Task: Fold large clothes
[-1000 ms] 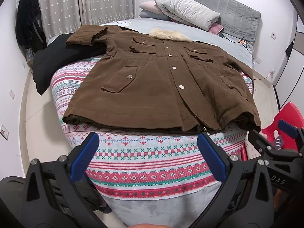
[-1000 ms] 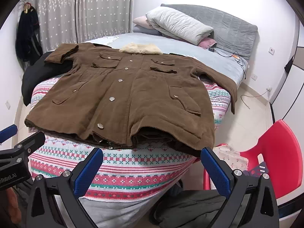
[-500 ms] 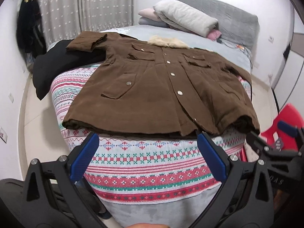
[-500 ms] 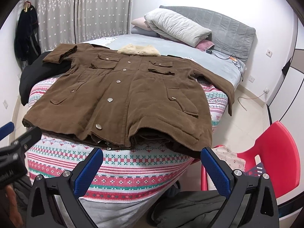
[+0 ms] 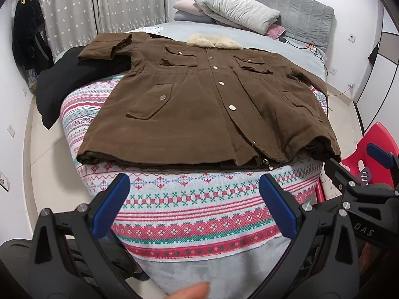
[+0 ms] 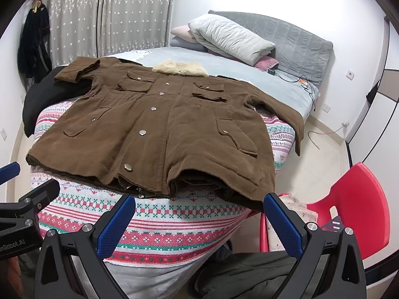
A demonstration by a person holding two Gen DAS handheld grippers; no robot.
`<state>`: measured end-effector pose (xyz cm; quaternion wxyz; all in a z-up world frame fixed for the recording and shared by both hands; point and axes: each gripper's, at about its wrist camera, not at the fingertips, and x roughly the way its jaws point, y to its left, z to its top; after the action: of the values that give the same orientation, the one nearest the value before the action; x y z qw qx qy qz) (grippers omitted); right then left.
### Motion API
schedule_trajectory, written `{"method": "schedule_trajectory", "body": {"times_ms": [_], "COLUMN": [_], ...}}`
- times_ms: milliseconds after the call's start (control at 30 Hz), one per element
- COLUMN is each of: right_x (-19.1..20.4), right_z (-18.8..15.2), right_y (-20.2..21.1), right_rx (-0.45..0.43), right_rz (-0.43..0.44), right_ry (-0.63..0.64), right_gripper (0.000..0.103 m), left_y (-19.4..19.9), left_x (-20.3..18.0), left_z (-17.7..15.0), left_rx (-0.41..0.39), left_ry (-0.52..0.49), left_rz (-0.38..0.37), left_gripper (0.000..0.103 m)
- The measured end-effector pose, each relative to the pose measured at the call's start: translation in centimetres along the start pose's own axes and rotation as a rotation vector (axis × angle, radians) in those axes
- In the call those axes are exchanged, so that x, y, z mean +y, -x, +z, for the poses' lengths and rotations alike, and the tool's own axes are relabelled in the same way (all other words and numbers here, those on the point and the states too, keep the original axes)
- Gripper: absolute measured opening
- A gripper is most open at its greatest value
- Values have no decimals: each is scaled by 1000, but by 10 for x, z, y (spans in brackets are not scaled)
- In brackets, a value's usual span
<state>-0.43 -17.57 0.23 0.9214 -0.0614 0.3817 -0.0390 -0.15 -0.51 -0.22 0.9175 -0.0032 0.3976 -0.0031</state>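
A large brown corduroy coat (image 5: 199, 99) (image 6: 159, 127) with a cream fur collar (image 5: 214, 41) lies flat, front up and buttoned, on a patterned blanket (image 5: 194, 199) across the foot of the bed. Its hem faces me. The left sleeve is folded short at the far left; the right sleeve (image 6: 286, 114) hangs over the bed's right side. My left gripper (image 5: 194, 204) is open just short of the hem, holding nothing. My right gripper (image 6: 199, 221) is open too, below the hem's right part, empty.
A black garment (image 5: 62, 82) drapes over the bed's left edge. Pillows (image 5: 234, 12) and a grey headboard are at the far end, with a cable on the sheet. A red plastic chair (image 6: 349, 211) stands right of the bed. Dark clothing (image 6: 249, 274) lies on the floor below.
Both grippers have drifted slightly, with the view tilting a little; the coat sits a bit lower in the right view. Both stay open and empty. The coat has not moved.
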Motion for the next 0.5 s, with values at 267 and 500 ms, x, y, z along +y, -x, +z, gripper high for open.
{"method": "schedule_trajectory", "body": {"times_ms": [267, 500], "right_x": [2, 1], "right_z": [0, 0], "right_y": [0, -2], "right_rx": [1, -2], "right_rz": [-16, -24], "right_ry": [13, 17], "right_gripper": [103, 103], "left_y": [1, -6], "left_x": [1, 8], "left_z": [-1, 1], "left_rx": [-9, 18], "left_ry": [8, 27], "left_rz": [3, 5], "left_gripper": [103, 103]}}
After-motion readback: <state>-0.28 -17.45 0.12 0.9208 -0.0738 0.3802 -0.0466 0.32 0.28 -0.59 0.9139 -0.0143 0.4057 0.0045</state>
